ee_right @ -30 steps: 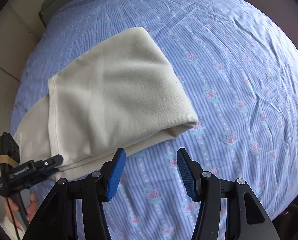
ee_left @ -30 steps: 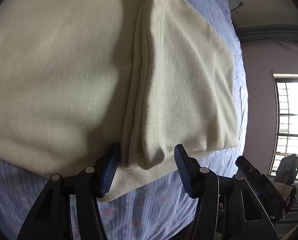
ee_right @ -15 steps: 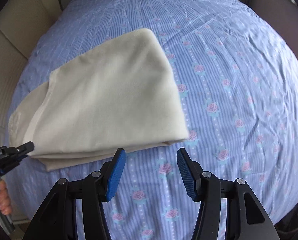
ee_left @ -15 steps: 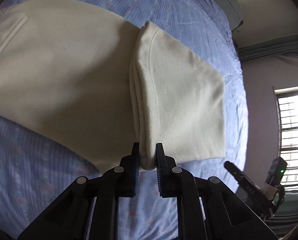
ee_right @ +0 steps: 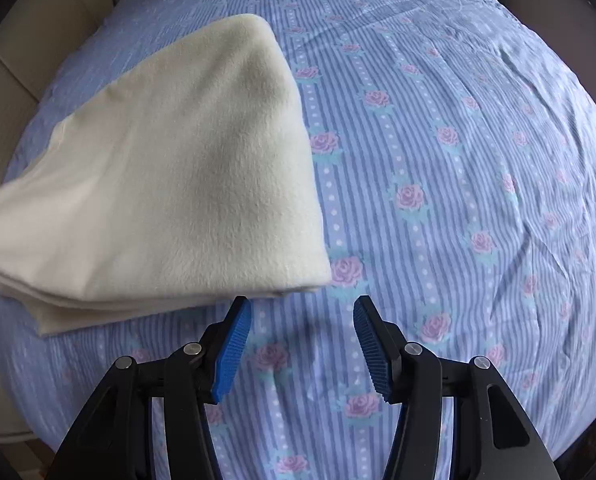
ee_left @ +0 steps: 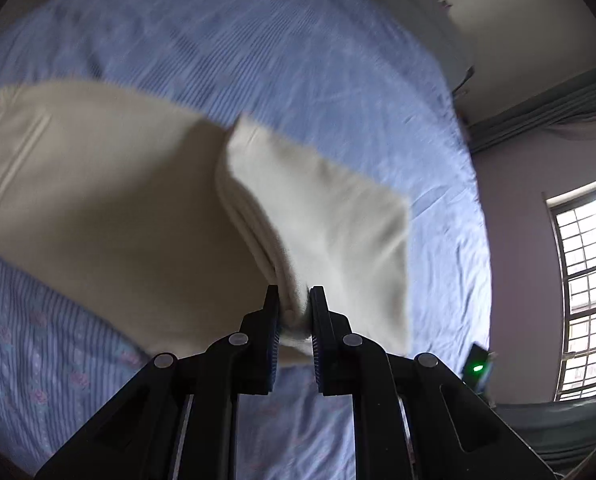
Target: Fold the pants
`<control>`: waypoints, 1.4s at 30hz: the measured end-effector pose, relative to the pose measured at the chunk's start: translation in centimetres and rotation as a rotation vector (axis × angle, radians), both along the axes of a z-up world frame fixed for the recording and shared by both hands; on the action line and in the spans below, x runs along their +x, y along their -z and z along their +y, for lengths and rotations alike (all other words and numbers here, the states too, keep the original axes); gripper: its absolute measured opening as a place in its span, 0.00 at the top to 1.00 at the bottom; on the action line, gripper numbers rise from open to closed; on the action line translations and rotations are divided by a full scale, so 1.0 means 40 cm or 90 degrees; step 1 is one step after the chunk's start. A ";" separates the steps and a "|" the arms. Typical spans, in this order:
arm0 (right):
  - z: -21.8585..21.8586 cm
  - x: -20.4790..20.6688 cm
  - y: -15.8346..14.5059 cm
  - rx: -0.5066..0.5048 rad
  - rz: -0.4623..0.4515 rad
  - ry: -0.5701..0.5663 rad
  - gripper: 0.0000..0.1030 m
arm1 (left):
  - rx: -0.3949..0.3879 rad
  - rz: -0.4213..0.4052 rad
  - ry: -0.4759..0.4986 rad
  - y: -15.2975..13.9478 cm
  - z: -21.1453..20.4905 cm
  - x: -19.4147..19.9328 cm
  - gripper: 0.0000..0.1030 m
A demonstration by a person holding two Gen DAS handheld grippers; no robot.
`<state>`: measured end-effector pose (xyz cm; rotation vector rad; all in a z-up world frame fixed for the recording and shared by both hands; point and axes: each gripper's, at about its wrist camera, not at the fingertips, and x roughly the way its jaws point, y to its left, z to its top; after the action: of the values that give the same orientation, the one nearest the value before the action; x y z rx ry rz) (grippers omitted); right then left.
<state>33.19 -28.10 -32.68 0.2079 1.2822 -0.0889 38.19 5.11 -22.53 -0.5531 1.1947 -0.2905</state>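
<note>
My left claw [ee_left: 294, 308] is clamped on the folded edge of the pants [ee_left: 322, 220], with several cream layers pinched between its two fingers. From that grip the folded-over part runs away from me as a thick flap, and to its left the rest of the garment spreads wide and flat across the bed [ee_left: 278, 40]; the picture is blurred here, so I can make out only a faint seam line near the far left end. Past the bed's right side I see a window [ee_left: 586, 288] with bars and a small green light low beside it.

My right claw [ee_right: 302, 336] has its blue-padded fingers spread apart, gripping nothing, hovering above the bedsheet. Just beyond its left finger lies the near corner of the pants [ee_right: 186, 168], stacked in layers, the top one fuzzy and cream. I cannot tell whether that finger touches the cloth. The striped, rose-printed sheet of the bed [ee_right: 438, 160] fills everything to the right.
</note>
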 end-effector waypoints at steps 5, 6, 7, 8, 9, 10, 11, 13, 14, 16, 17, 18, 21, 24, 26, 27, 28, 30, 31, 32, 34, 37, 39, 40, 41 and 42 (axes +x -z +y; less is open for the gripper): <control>-0.036 0.018 -0.034 0.039 -0.044 0.031 0.47 | 0.006 -0.070 0.017 -0.091 -0.036 0.023 0.86; -0.038 0.022 -0.033 0.020 -0.040 0.026 0.47 | 0.012 -0.079 0.015 -0.099 -0.045 0.026 0.86; -0.044 0.025 -0.029 -0.023 -0.031 0.026 0.47 | 0.018 -0.081 0.013 -0.100 -0.066 0.037 0.86; -0.056 0.023 -0.025 -0.058 -0.023 0.034 0.47 | 0.022 -0.079 0.013 -0.095 -0.072 0.037 0.86; -0.074 0.015 -0.025 -0.073 -0.024 0.046 0.46 | 0.026 -0.071 0.017 -0.084 -0.077 0.032 0.86; -0.085 0.006 -0.027 -0.070 -0.030 0.058 0.46 | 0.028 -0.062 0.015 -0.074 -0.090 0.040 0.86; -0.088 -0.007 -0.031 -0.078 -0.034 0.067 0.41 | 0.026 -0.045 0.010 -0.056 -0.088 0.040 0.86; -0.084 -0.017 -0.029 -0.117 -0.023 0.056 0.38 | 0.031 -0.021 -0.007 -0.024 -0.070 0.029 0.86; -0.081 -0.019 -0.026 -0.122 -0.014 0.049 0.38 | 0.043 -0.011 -0.017 -0.005 -0.050 0.016 0.86; -0.073 -0.027 -0.018 -0.187 0.016 0.045 0.38 | 0.073 0.005 -0.026 0.028 -0.023 -0.008 0.86; -0.071 -0.039 -0.020 -0.233 0.032 0.050 0.38 | 0.087 0.016 -0.026 0.050 -0.009 -0.020 0.86; -0.075 -0.047 -0.025 -0.226 0.035 0.052 0.38 | 0.093 0.027 -0.024 0.070 -0.003 -0.029 0.86; -0.079 -0.070 -0.070 -0.155 0.003 0.046 0.38 | 0.085 0.062 -0.016 0.128 0.013 -0.064 0.86; -0.058 -0.074 -0.114 -0.147 -0.035 0.028 0.38 | 0.077 0.078 -0.035 0.179 0.031 -0.078 0.86; -0.045 -0.061 -0.132 -0.129 -0.056 0.012 0.38 | 0.082 0.080 -0.030 0.203 0.023 -0.079 0.86; -0.040 -0.051 -0.133 -0.119 -0.059 0.006 0.38 | 0.089 0.080 -0.025 0.214 0.021 -0.079 0.86; -0.039 -0.040 -0.131 -0.114 -0.058 0.006 0.38 | 0.093 0.078 -0.019 0.222 0.020 -0.077 0.86; -0.039 -0.032 -0.127 -0.102 -0.049 0.013 0.38 | 0.122 0.073 -0.005 0.244 0.018 -0.070 0.86; -0.041 -0.029 -0.123 -0.089 -0.046 0.017 0.38 | 0.137 0.074 0.006 0.256 0.013 -0.066 0.85; -0.042 -0.027 -0.118 -0.087 -0.042 0.019 0.38 | 0.149 0.081 0.016 0.269 0.007 -0.065 0.85; -0.049 -0.030 -0.103 -0.092 -0.025 0.030 0.38 | 0.154 0.085 0.023 0.277 0.001 -0.067 0.83; -0.059 -0.051 -0.084 -0.088 -0.001 0.033 0.38 | 0.142 0.116 0.045 0.278 -0.010 -0.074 0.61; -0.059 -0.066 -0.072 -0.087 0.018 0.024 0.38 | 0.139 0.130 0.055 0.258 -0.007 -0.093 0.38; -0.061 -0.069 -0.071 -0.084 0.022 0.024 0.38 | 0.138 0.126 0.055 0.241 -0.002 -0.103 0.37; -0.058 -0.075 -0.074 -0.078 0.024 0.024 0.38 | 0.140 0.119 0.058 0.221 0.005 -0.112 0.36; -0.051 -0.080 -0.080 -0.073 0.024 0.021 0.38 | 0.142 0.111 0.058 0.204 0.012 -0.116 0.36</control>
<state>30.01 -30.13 -29.47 0.1289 1.3066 -0.1952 33.55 5.61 -30.70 -0.3352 1.4033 -0.1848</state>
